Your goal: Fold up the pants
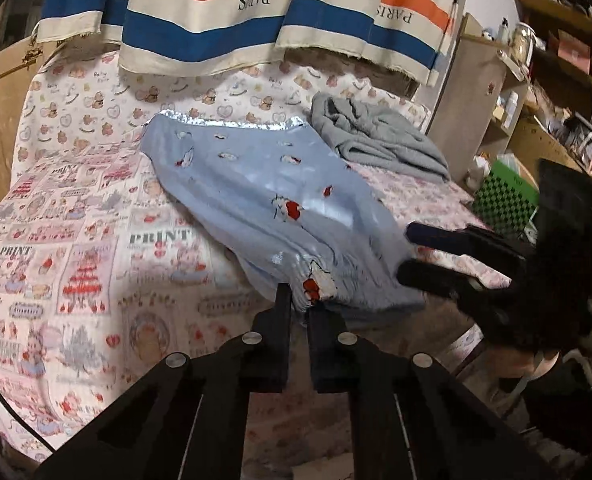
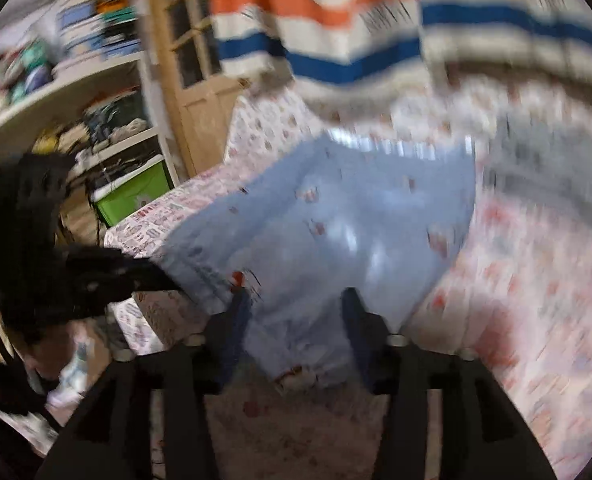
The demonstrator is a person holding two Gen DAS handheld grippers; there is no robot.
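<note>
Left wrist view: left gripper (image 1: pixel 301 306) low in the centre of the frame, its fingers drawn together on the near hem of the pants (image 1: pixel 280 204).
Pants: light blue with small red prints, silvery waistband at the far end, lying across the middle of the frame with the near edge lifted off the surface.
Right gripper (image 1: pixel 406 254): enters from the right edge of the frame, fingers apart, tips at the pants' right edge; whether they touch cannot be told.
Right wrist view: heavily blurred; the right gripper's fingers stand apart with pants cloth between them, and no pinch is visible.
Surface: bed sheet (image 1: pixel 80 264) printed with pink cartoon panels and the word PRINT, filling the lower left and centre.
Grey garment (image 1: pixel 372 136): crumpled on the sheet at the upper right, beside the waistband.
Curtain (image 1: pixel 232 12): cream with orange and blue stripes, hanging along the top of the frame.
Room: shelves (image 1: pixel 552 92) crowded with items at the right edge; a green bin (image 2: pixel 134 194) and a wooden door (image 2: pixel 188 80) at the left of the right wrist view.
</note>
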